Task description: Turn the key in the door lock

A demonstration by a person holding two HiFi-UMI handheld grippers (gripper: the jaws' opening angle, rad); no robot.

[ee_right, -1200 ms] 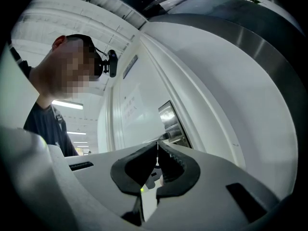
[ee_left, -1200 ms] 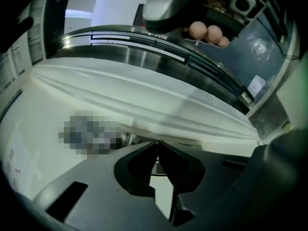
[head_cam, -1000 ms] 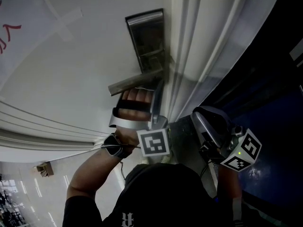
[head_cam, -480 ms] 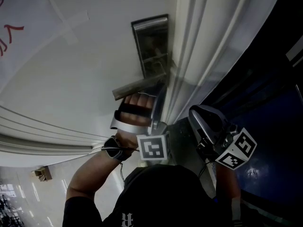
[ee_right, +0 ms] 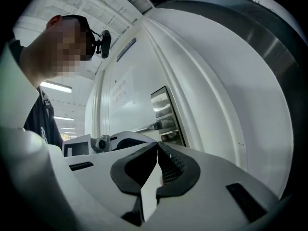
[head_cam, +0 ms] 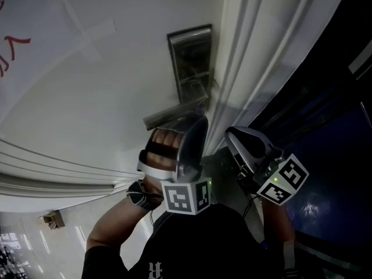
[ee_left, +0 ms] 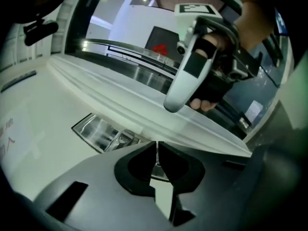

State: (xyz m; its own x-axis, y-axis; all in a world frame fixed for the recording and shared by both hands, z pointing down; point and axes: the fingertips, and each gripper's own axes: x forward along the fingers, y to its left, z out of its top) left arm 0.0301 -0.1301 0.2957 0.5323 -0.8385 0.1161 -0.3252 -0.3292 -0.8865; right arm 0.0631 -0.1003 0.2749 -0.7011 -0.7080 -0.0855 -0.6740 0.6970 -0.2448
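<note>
The left gripper (head_cam: 199, 122) was pressed up to the white door (head_cam: 99, 103), its nose just under the metal lever handle (head_cam: 174, 113) and at the foot of the brushed-steel lock plate (head_cam: 192, 57). Its jaws were clenched on the key (ee_left: 157, 163), which showed only as a thin bright sliver of metal in the slit between the dark pads. The rest of the key was hidden by the jaws, and the head view did not show it at all. The right gripper (head_cam: 231, 133) was just beside the left one, off the door's moulded edge and touching nothing. Its jaws were pressed tip to tip with nothing between them, and its view looked along the door toward the lock plate.
</note>
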